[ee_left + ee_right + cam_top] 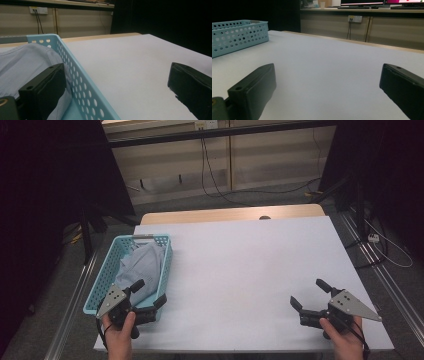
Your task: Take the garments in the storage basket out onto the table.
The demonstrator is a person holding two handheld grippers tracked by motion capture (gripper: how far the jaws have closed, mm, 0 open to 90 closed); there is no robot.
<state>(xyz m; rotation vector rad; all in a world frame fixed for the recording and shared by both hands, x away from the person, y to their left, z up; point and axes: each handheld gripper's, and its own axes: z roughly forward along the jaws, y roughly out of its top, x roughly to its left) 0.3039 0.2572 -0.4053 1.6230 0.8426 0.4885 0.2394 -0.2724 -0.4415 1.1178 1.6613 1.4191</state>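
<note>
White table point(250, 270) w/ a light-blue perforated basket point(102, 280) at its left edge, grey cloth point(140, 267) bunched inside. My left claw point(149, 292) hangs at the basket's near end, jaws spread wide, astride the basket's right wall: one over the cloth, one over the table, gripping nothing. My right claw point(309, 293) is over bare table near the front-right corner, well apart from the basket, also wide open & empty.
</note>
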